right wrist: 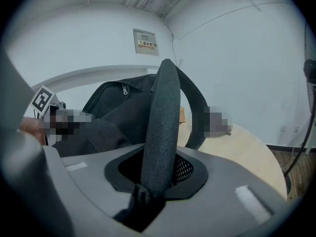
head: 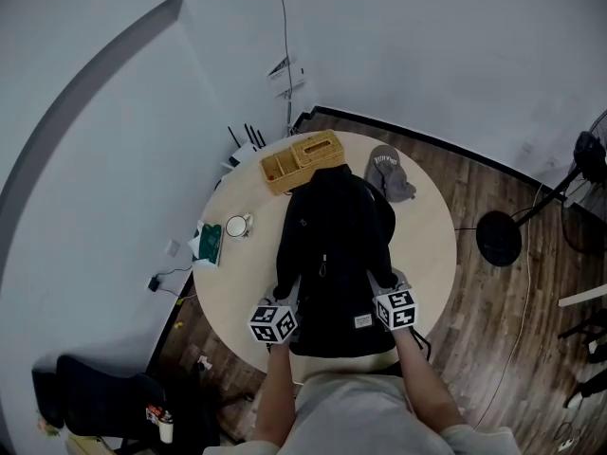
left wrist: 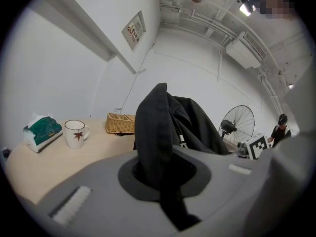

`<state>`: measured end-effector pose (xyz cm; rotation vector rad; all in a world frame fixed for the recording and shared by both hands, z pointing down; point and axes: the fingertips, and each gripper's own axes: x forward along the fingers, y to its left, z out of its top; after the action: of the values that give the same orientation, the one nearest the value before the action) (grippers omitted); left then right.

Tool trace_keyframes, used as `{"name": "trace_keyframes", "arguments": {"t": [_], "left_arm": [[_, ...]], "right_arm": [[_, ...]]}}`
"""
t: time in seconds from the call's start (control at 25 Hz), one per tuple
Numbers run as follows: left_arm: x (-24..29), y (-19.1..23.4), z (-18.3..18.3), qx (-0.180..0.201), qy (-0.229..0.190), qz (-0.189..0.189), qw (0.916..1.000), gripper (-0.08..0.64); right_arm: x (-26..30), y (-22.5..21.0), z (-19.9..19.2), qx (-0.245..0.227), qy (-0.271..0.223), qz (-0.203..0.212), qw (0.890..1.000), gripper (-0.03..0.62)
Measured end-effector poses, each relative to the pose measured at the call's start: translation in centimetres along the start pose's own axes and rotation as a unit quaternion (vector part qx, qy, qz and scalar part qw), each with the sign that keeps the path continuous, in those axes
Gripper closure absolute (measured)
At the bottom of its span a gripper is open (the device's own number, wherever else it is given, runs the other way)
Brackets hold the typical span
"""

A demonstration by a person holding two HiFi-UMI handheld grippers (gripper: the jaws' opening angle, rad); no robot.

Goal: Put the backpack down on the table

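backpack point(head: 334, 254) | clamped by left gripper point(head: 282, 301), right gripper point(head: 387, 288) | at table point(head: 237, 282) near edge

Black backpack point(head: 334, 254) between the grey left claw point(head: 285, 300) and right claw point(head: 384, 284); beyond them, tan wicker basket point(head: 303, 159), grey cap point(head: 387, 171), white red-leaf-printed mug point(left wrist: 75, 133), beige counter point(head: 432, 245).

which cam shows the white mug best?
Left gripper view: the mug stands near and unblocked, leaf print and handle clear. Head view shows it only as a small rim from above. Right gripper view doesn't show it.
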<state>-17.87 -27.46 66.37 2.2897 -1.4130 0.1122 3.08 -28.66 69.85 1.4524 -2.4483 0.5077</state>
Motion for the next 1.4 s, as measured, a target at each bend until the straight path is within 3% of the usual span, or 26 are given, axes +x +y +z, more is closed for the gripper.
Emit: {"name": "trace_keyframes", "arguments": {"t": [0.44,0.6,0.72,0.92,1.4], "left_arm": [[1.4,2.2,-1.9,-0.039,0.043,0.029,0.9979,0.486],[2.1,2.6,-2.3,-0.003,0.071,0.048,0.9963,0.485],[2.9,3.0,-2.6,0.001,0.090,0.054,0.9944,0.485],[4.4,3.9,-3.4,-0.021,0.122,0.056,0.9908,0.483],[5.7,5.1,-4.4,-0.050,0.148,0.067,0.9854,0.476]], "right_arm": [[3.0,-0.8,-1.9,0.007,0.067,0.006,0.998,0.508],[3.7,-1.2,-2.5,0.012,0.085,0.000,0.996,0.508],[4.2,-1.6,-3.1,0.017,0.100,-0.008,0.995,0.506],[5.2,-2.6,-4.3,0.037,0.132,-0.017,0.990,0.506],[6.5,-3.7,-5.5,0.057,0.161,-0.022,0.985,0.500]]}}
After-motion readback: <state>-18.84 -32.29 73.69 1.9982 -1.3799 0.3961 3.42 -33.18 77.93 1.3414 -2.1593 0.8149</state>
